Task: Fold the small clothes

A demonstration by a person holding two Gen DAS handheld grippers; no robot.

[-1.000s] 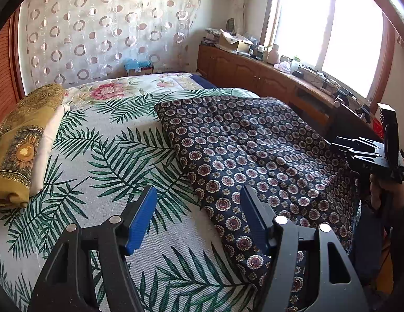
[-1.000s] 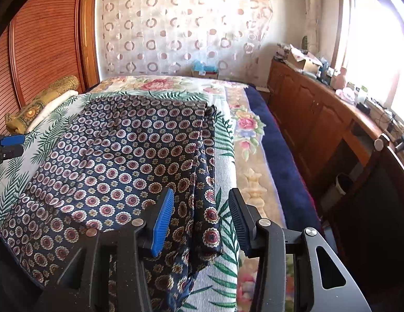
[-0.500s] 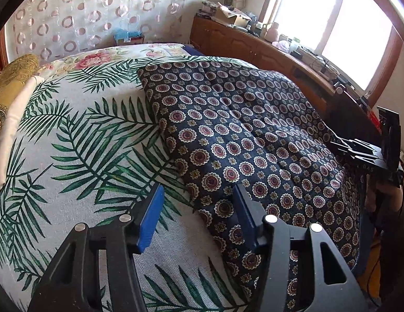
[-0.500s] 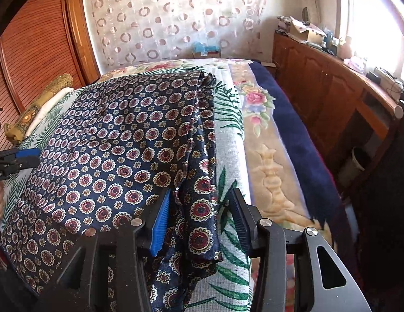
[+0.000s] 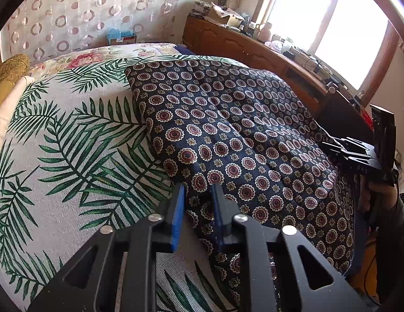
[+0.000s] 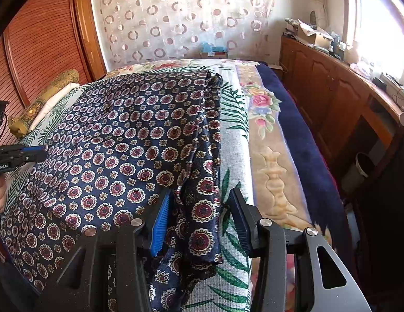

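Note:
A navy garment (image 5: 241,119) printed with maroon and white medallions lies spread over the palm-leaf bedspread (image 5: 71,143). My left gripper (image 5: 197,186) is at the garment's near left edge. Its jaws are closing and the blue pads pinch a raised ridge of the cloth. The right wrist view shows the same garment (image 6: 129,135) with its bunched right edge hanging over the bed's front. My right gripper (image 6: 200,193) stands open astride that edge, the cloth loose between its fingers. Each gripper also shows in the other's view: left gripper (image 6: 19,153), right gripper (image 5: 358,153).
A gold bolster (image 6: 45,98) and a white pillow lie at the bed's far left. A wooden cabinet (image 6: 332,104) with clutter runs under the window on the right, with a bin (image 6: 363,166) at its foot. A slatted wardrobe (image 6: 40,39) stands on the left.
Both grippers came down closer to the garment's front edge. The left jaws went from wide apart to nearly together on the cloth's left edge. The right jaws kept their width.

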